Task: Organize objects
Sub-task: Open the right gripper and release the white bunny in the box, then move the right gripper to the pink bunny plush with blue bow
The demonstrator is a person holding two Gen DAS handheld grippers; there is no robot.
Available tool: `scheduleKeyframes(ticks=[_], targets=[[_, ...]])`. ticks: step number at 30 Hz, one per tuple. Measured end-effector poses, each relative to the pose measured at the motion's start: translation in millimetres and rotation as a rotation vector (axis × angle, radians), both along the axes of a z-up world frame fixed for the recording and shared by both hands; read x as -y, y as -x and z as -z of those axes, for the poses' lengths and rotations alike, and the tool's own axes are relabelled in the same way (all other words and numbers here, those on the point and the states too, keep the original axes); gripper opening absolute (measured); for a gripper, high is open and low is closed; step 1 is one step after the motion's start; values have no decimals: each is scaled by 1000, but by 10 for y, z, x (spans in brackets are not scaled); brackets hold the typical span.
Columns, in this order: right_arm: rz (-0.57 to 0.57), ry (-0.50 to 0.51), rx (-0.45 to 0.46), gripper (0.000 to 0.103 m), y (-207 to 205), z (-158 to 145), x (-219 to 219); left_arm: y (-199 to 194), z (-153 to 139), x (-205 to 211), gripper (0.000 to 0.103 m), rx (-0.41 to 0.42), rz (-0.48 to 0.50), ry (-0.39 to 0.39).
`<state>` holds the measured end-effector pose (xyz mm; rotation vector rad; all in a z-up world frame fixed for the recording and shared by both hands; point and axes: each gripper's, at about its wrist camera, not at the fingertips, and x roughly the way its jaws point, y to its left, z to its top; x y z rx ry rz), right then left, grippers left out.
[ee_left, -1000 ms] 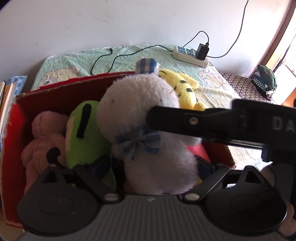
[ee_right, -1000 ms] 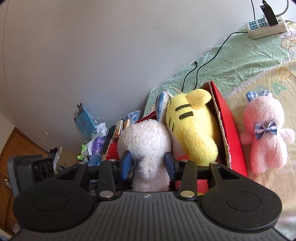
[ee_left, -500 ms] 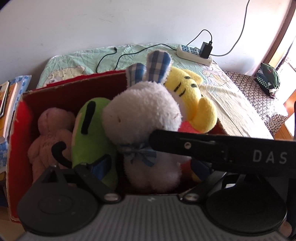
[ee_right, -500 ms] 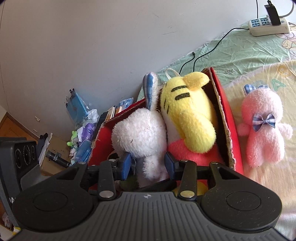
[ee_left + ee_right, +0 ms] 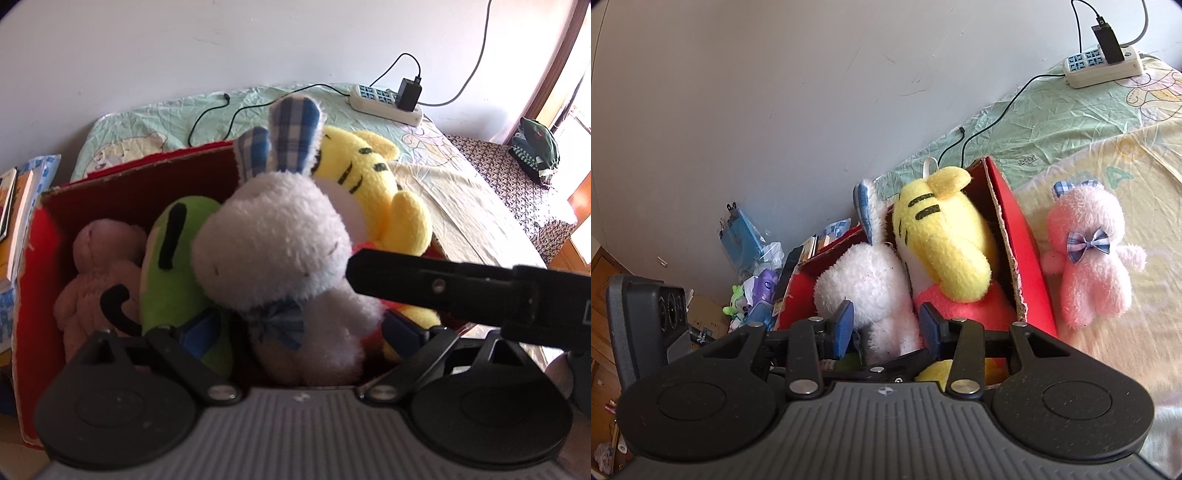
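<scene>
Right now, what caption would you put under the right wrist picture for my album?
Right tongs around a fluffy white plush bunny in a red cardboard box; a pink plush bunny lies outside.

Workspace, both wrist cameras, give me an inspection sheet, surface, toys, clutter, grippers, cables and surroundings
Surface: bed sheet, pale green and yellow, wrinkled.
Job's things: red box on the bed holds a white bunny, yellow plush, green plush and a dusty pink plush. A pink bunny lies on the sheet outside the box, to its right in the right wrist view.
Clutter: books and small toys beside the bed.
Grippers: left gripper open around the white bunny's body; right gripper straddles its lower body, grip unclear.
Cables: power strip with a black adapter; a loose black cable across the sheet.
Surroundings: white wall; patterned seat with green cloth.
</scene>
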<state>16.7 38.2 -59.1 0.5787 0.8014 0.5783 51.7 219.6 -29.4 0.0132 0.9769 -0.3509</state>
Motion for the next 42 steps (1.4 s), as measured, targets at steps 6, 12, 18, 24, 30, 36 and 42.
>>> scheduleKeyframes(ticks=[6,12,18,24,30,36,42], targets=[[-15,-22,9,44,-7,-7,72,69,-91,3,95,38,-15,-19],[-76,-51,-1,44,-88,20,150,89,-111,66,95,33,-73,-59],[-167,-99,-28,44,-267,18,290,141,-241,149,95,45,-184,-81],[-266,-123,-42,44,-402,5,421,200,-316,258,95,42,-308,-101],[-393,-158,-47,43,-468,-3,482,345,-394,353,95,52,-433,-129],[-513,-203,-67,43,-482,-5,522,525,-430,395,100,44,-549,-153],[-603,-238,-88,43,-425,14,600,665,-421,501,100,23,-605,-175]])
